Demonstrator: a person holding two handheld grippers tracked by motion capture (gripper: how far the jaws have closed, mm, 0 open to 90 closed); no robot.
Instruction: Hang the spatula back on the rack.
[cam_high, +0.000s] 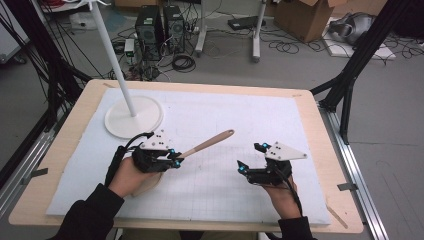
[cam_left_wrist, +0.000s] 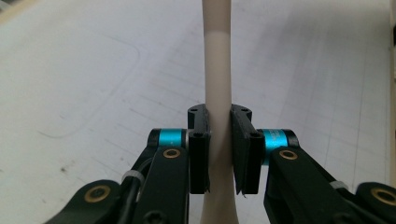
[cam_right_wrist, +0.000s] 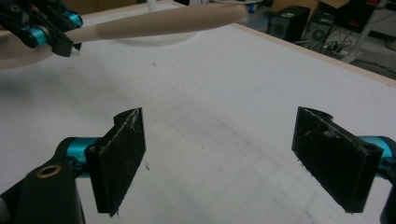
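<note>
The left tongs (cam_high: 176, 161) are clamped on a wooden spoon (cam_high: 207, 144) — the pads grip its slim neck, where the pale lower part meets the browner handle. In the left gripper view the spoon (cam_left_wrist: 217, 93) runs straight up between the two black jaws, both pads pressed flat against it, and its handle goes on past the jaw tips toward the top edge. Below the pads the wood widens toward the bowl.

In the high view the handle slants up and to the right from the left tongs, its rounded end over the white mat (cam_high: 240, 115) that covers the worktop (cam_high: 325, 130). The bowl (cam_high: 147, 184) shows under the person's left hand (cam_high: 131, 176), low by the mat.

The right tongs (cam_high: 250, 167) stand wide apart with nothing between the jaws. They sit well to the right of the spoon, not touching it, and point left toward it. In the right gripper view the two jaws frame bare mat (cam_right_wrist: 219, 135), while the spoon (cam_right_wrist: 163, 22) crosses the top of the frame, held at its left by the left tongs (cam_right_wrist: 65, 44).

A white lamp base (cam_high: 134, 117) rests on the mat's far left corner — just beyond the left tongs, apart from the spoon.
</note>
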